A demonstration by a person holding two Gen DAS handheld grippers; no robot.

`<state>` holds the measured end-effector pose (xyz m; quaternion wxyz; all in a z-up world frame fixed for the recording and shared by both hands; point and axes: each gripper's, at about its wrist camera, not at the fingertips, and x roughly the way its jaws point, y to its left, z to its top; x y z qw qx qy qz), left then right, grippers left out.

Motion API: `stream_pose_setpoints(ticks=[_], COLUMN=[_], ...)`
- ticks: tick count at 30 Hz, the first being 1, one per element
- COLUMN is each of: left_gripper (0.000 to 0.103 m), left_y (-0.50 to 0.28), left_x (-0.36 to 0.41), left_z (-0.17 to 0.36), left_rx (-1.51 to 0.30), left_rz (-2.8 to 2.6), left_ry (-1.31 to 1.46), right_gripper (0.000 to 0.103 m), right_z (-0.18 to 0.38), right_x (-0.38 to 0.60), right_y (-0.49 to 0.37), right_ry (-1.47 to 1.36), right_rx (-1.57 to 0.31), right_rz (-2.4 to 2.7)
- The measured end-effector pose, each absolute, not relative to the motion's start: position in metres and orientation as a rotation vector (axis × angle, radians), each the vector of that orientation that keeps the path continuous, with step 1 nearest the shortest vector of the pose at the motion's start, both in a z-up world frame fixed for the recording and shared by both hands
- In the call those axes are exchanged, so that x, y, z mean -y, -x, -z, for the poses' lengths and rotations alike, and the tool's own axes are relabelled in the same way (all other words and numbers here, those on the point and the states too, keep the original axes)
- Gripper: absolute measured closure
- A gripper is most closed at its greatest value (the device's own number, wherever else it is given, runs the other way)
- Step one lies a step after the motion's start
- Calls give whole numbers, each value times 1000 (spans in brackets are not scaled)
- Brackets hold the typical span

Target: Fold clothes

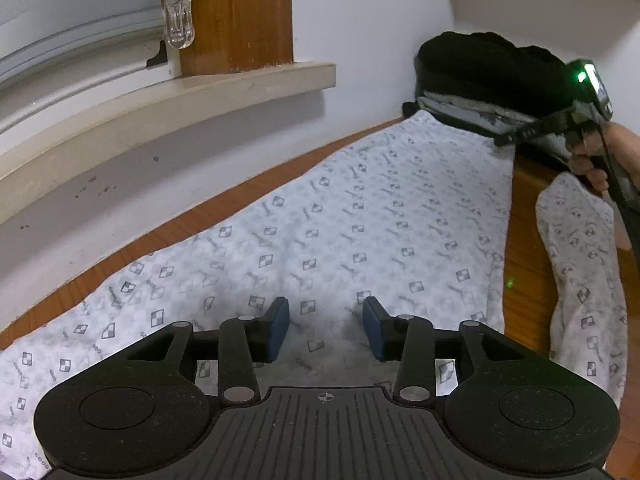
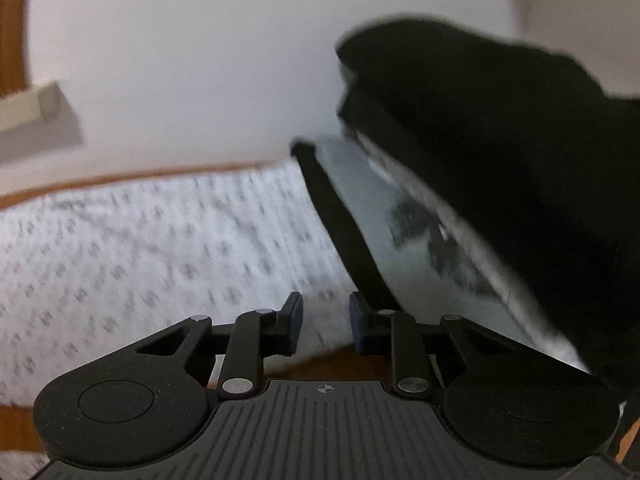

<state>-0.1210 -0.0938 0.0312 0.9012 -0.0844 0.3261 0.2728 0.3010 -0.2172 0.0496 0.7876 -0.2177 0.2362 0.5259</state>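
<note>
A white garment with a small grey checked print [image 1: 360, 220] lies spread flat on the brown wooden table [image 1: 524, 240]. One of its sleeves [image 1: 580, 272] lies apart at the right. My left gripper [image 1: 326, 328] hovers low over the near part of the cloth, blue pads apart, nothing pinched between them. In the left wrist view my right gripper [image 1: 506, 138], held by a hand [image 1: 588, 164], sits at the garment's far right corner. In the blurred right wrist view the right gripper [image 2: 326, 328] stands open over the garment's [image 2: 160, 248] edge, with bare wood showing below.
A pile of folded dark and grey clothes [image 1: 480, 68] [image 2: 500, 152] stands at the table's far right corner against the white wall. A beige window sill [image 1: 160, 100] and a wooden post [image 1: 240, 12] run along the back left, with a clear clip [image 1: 178, 20] hanging there.
</note>
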Motion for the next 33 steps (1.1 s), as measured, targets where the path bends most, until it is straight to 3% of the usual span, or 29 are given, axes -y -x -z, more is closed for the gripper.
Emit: stream_pose_setpoints(ticks=[8,11,16,24,27,30,33], left_gripper=[56,63,85,82,82,82,82], left_y=[119,113,111,116,115,114,114], left_x=[59,33,-17,-36,-28,-18,-9], left_z=[-59,-66,-60,-36,-35,-36,-35], left_rx=[-631,-626,-650,-681,-687,-685,-674], left_rz=[-604,-621,-656,-684,-678,-684,-702], left_ry=[176,164,237,284,256,225,195], right_gripper=[65,65,65,63,78,76,65], right_z=[-58,-52,-44,-63,-61,-60,-56], right_x=[164,145,136,108,100,99,94], right_y=[-206,-176,-153,-171,-166,-151,-138], right_ry=[470,489,553,482,496,513,552], right_rx=[-496,-500,-483,-491,-509,-498,-492], right_rz=[-1515,-1591,-1686,-1699,-1752,-1800,-1829])
